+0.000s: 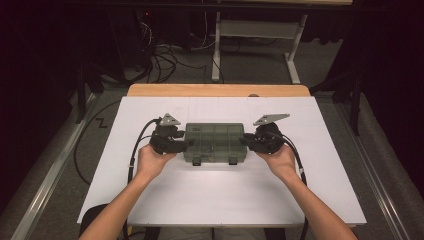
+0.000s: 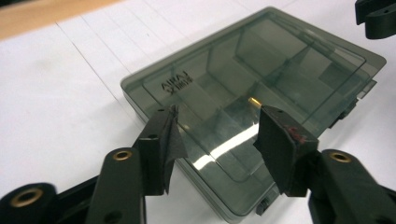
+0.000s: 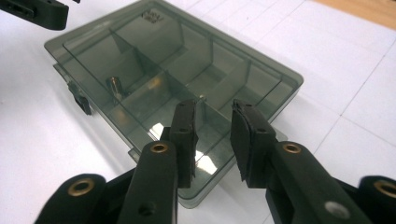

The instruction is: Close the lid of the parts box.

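Smoky compartment box sits flat on the white surface — left gripper and right gripper at its ends, jaws released, gripping nothing.

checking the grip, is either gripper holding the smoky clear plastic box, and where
Nothing is held: both the left gripper and right gripper hover open at the ends of the smoky clear plastic compartment box.

We are seeing a white table with a wooden strip along its far edge; a smoky clear plastic box is lying flat near its middle.
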A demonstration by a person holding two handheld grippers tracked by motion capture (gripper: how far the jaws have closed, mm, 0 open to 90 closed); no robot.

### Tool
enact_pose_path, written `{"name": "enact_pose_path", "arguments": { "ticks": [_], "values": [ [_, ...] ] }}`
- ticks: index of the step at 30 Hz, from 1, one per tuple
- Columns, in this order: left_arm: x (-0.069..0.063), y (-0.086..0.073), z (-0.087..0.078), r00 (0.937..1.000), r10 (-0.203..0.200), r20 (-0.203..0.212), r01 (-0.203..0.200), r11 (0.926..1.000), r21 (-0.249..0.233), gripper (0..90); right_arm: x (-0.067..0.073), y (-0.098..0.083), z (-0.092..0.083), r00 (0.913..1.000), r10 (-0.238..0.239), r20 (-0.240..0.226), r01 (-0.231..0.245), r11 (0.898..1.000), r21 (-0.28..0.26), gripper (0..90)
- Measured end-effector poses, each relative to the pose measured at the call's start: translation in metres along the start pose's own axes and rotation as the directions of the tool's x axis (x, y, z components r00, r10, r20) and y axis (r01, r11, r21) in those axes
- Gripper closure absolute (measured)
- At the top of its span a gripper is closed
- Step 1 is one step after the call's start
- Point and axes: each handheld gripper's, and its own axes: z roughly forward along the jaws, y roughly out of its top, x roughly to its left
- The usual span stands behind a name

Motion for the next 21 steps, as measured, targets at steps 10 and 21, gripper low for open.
{"name": "enact_pose_path", "arguments": {
  "ticks": [10,21],
  "values": [
    [-0.002,0.006,-0.011,0.9995,0.003,0.03,-0.002,0.9982,-0.06,44.4,-0.001,-0.002,-0.014,0.9999,0.016,0.002,-0.016,0.999,-0.047,67.6],
    [-0.001,0.012,-0.028,0.9986,-0.022,0.047,0.027,0.9956,-0.09,42.4,-0.003,-0.01,-0.033,0.9993,0.02,0.032,-0.015,0.992,-0.126,61.3]
  ]
}}
